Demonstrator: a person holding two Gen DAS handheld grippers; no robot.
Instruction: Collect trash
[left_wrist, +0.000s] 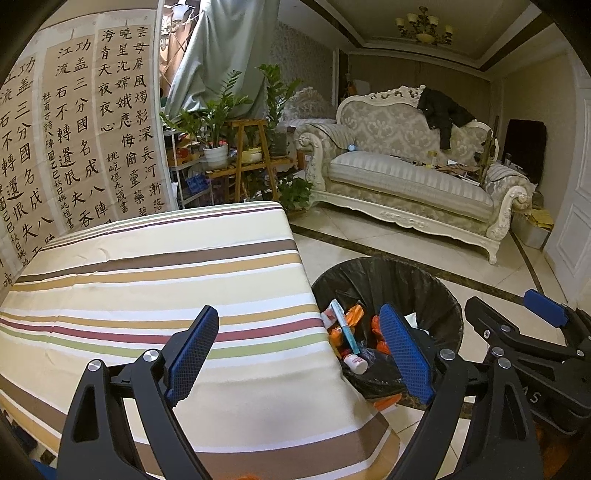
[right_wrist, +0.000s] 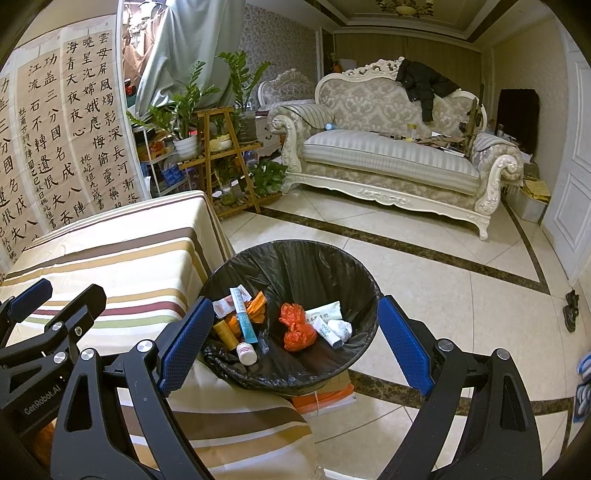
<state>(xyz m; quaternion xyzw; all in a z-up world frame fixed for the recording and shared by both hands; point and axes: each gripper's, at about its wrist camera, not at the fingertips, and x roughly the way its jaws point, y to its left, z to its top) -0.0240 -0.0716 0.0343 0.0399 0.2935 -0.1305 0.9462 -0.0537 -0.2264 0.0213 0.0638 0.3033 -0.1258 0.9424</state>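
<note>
A black-lined trash bin (right_wrist: 317, 266) stands on the floor against the table's right edge; it also shows in the left wrist view (left_wrist: 424, 280). It holds a teal tube (right_wrist: 243, 315), a small white bottle (right_wrist: 246, 353), an orange plastic bag (right_wrist: 297, 326), a white tube (right_wrist: 327, 328), crumpled tissue (right_wrist: 341, 328) and wrappers. My left gripper (left_wrist: 301, 354) is open and empty above the table's right edge. My right gripper (right_wrist: 295, 345) is open and empty above the bin. Each gripper shows in the other's view, the right one (left_wrist: 517, 321) and the left one (right_wrist: 55, 299).
The table wears a striped cloth (left_wrist: 147, 280). An orange-and-white bag (right_wrist: 325, 398) lies on the tiled floor under the bin. A cream sofa (right_wrist: 388, 158) with a black jacket stands behind, plant stands (right_wrist: 221, 155) to its left, calligraphy sheets (left_wrist: 74, 140) on the left wall.
</note>
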